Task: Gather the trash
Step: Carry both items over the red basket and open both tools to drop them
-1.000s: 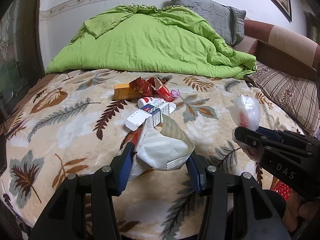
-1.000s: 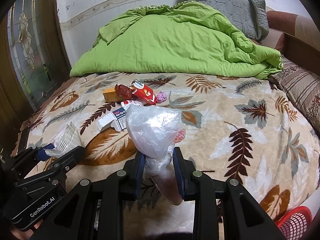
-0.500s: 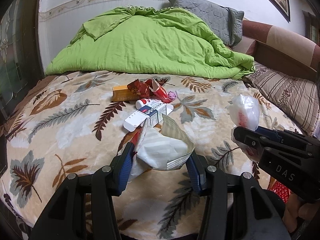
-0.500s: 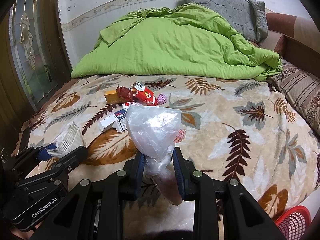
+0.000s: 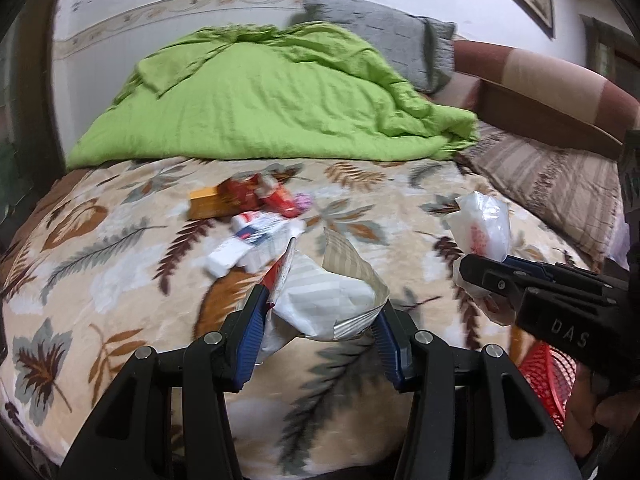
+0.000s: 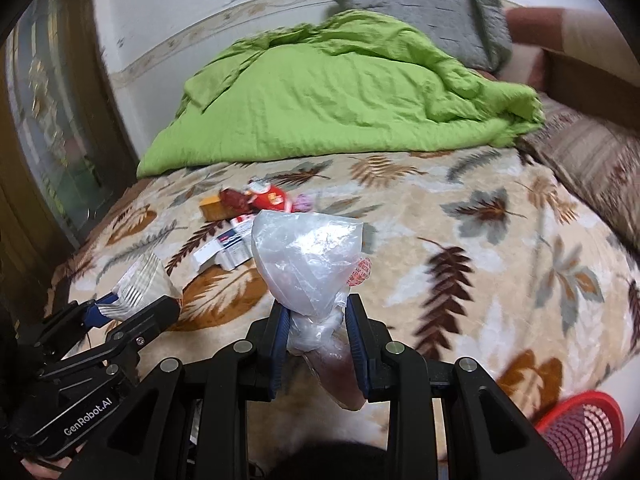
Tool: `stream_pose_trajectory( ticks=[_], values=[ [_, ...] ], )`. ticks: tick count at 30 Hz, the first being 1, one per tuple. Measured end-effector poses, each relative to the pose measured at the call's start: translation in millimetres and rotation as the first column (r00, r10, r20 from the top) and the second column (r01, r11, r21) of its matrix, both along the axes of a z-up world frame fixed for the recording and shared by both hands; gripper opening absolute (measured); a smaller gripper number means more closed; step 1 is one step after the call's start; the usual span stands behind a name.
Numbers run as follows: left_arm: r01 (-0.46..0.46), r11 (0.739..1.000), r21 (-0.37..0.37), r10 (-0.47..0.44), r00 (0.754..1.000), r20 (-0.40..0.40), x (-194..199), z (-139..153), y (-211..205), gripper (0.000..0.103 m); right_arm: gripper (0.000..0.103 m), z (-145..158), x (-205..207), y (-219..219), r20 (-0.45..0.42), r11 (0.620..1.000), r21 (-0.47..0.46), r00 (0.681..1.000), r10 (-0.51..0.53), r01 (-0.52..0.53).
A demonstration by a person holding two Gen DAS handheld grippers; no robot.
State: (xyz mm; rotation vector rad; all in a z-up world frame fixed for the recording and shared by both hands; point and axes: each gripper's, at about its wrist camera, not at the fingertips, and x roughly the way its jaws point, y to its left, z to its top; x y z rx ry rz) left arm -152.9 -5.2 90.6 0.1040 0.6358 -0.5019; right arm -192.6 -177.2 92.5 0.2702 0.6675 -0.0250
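Note:
My left gripper (image 5: 320, 312) is shut on a crumpled white and silver snack wrapper (image 5: 328, 292), held above the near part of the bed. My right gripper (image 6: 316, 320) is shut on a clear plastic bag (image 6: 308, 260) with a red print. From the left wrist view the bag (image 5: 482, 220) and the right gripper (image 5: 516, 276) show at the right; from the right wrist view the wrapper (image 6: 140, 284) shows in the left gripper (image 6: 132, 312) at lower left. More trash lies mid-bed: an orange box (image 5: 204, 202), red wrappers (image 5: 260, 194), a white and blue carton (image 5: 248, 240), a small pink piece (image 5: 304, 201).
A red mesh basket (image 6: 584, 436) stands on the floor off the bed's near right corner. A green quilt (image 5: 260, 104) and grey pillow (image 5: 384, 36) fill the far end. A striped pillow (image 5: 552, 184) lies at right, a glass-panelled door (image 6: 44, 120) at left.
Both grippers have drawn back from the bed and lifted slightly, each keeping its load. The trash pile looks farther away and the red basket shows more.

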Motion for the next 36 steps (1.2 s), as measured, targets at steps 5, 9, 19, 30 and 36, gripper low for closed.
stream_pose_trajectory(
  ticks=[5, 9, 19, 30, 36],
  values=[
    [0.139, 0.990, -0.023, -0.140, 0.990, -0.006, -17, 11, -36, 0.049, 0.030, 2, -46, -58, -0.010, 0.990, 0.082, 0.993, -0.115, 0.115],
    [0.297, 0.954, -0.049, -0.299, 0.953, -0.040, -36, 16, -76, 0.049, 0.030, 2, -98, -107, -0.022, 0.964, 0.112, 0.970, -0.241, 0.242],
    [0.641, 0.749, -0.168, -0.661, 0.704, -0.258, -96, -4, -190, 0.049, 0.032, -31, -200, -186, -0.131, 0.864, 0.175, 0.881, -0.454, 0.472],
    [0.667, 0.729, -0.157, -0.678, 0.669, -0.306, -107, -17, -209, 0.066, 0.054, -44, -216, -205, -0.161, 0.834, 0.211, 0.860, -0.484, 0.510],
    [0.548, 0.826, -0.132, -0.562, 0.783, -0.267, -74, -6, -168, 0.067, 0.055, -34, -171, -180, -0.139, 0.898, 0.184, 0.915, -0.378, 0.399]
  ],
)
